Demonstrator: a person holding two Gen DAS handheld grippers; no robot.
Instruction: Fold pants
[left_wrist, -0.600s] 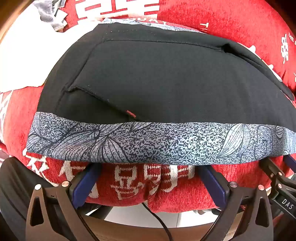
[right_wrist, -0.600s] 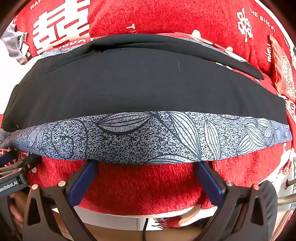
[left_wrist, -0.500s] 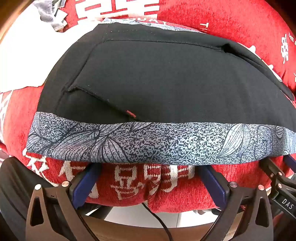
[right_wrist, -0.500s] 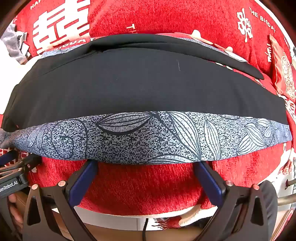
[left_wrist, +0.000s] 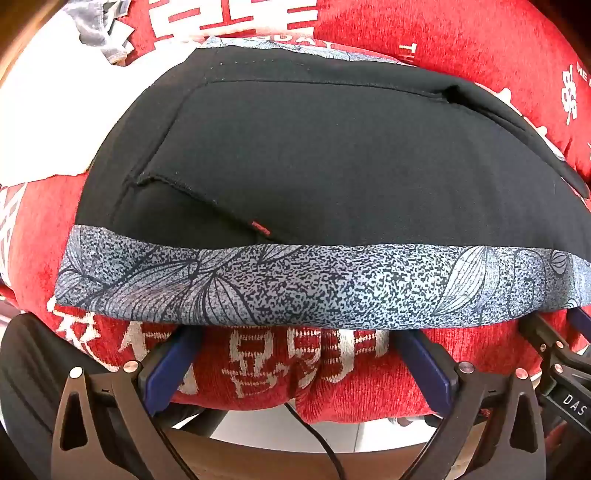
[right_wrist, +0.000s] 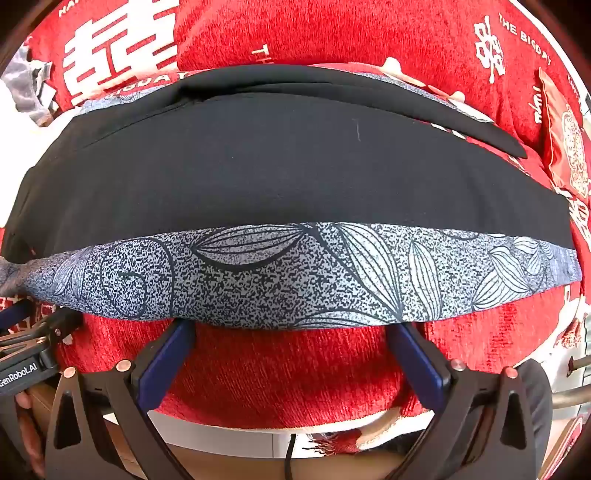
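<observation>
Nothing is moving since earlier. Black pants (left_wrist: 332, 162) are lying ahead on the red blanket (right_wrist: 295, 369). Left gripper (left_wrist: 295, 354) and right gripper (right_wrist: 291, 350) are both gaping apart, fingertips reaching under the leaf-print band (right_wrist: 295, 273).

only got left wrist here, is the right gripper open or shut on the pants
observer: open. the right gripper has its jaws wide apart, pad tips at the near edge of the black pants with the grey leaf-print band.
operator: where does that band end on the right
observer: it ends on the red chenille cloth, short of a red printed packet that lies further right.
</observation>
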